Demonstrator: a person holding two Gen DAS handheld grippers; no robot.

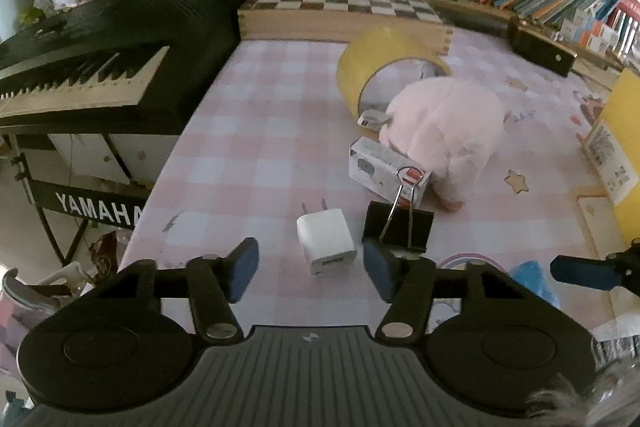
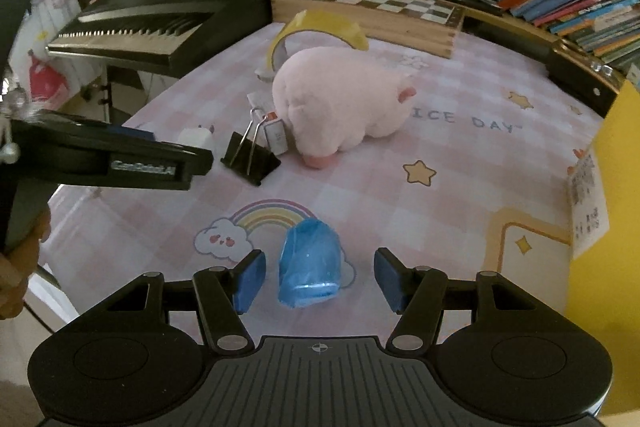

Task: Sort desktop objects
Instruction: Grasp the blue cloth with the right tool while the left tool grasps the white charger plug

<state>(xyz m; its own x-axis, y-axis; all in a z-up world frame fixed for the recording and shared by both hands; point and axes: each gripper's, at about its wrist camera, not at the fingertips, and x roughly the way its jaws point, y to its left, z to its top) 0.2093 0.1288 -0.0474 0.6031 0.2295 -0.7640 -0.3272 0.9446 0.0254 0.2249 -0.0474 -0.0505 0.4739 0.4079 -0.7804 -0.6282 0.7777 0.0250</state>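
Left tool part open, empty, white charger between pads, untouched. Right tool part open, straddling blue roll, no contact.

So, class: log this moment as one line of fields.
left tool: open, around white charger | right tool: open, around blue roll | nothing gripped yet
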